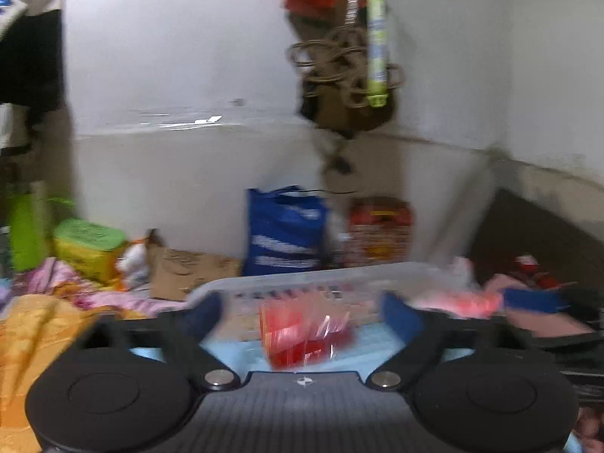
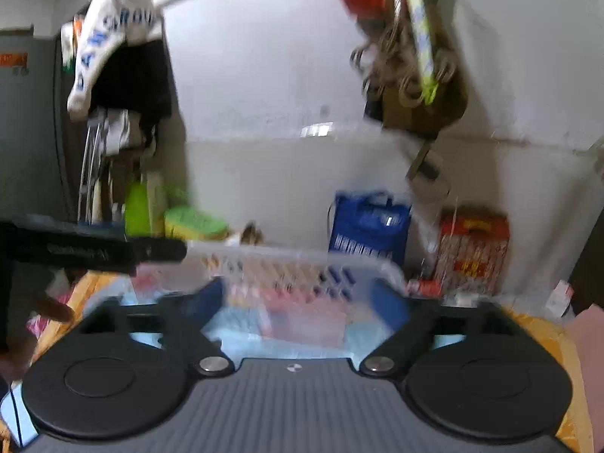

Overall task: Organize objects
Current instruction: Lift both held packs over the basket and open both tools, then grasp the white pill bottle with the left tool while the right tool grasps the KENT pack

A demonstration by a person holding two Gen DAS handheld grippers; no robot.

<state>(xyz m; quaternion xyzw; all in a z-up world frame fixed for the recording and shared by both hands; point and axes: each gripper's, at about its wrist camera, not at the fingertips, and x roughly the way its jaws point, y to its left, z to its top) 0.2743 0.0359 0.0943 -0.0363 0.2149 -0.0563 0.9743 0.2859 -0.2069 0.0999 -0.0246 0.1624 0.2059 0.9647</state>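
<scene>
- Basket (image 1: 302, 277), the white see-through one with holes in its side, sits right in front of me on the bed, and I think it is where the loose things should go.
- Inside it, near my left gripper (image 1: 302, 311), lies a red crinkly packet (image 1: 302, 334). It seems to rest in the basket, so it may be put away already.
- My left jaws are spread wide with nothing between them. The packet is just past them, not touched.
- My right gripper (image 2: 305, 300) has its jaws wide apart too, holding nothing. It points at the same basket (image 2: 294, 258) from the right side.
- Both grippers are held low and level, side by side, looking into the basket. The pictures are blurry, so small things in it are hard to tell.
- Far behind stand a blue bag (image 1: 283, 234) and a red box (image 1: 379, 228) by the wall. A green tub (image 1: 88, 239) sits at the far left.
</scene>
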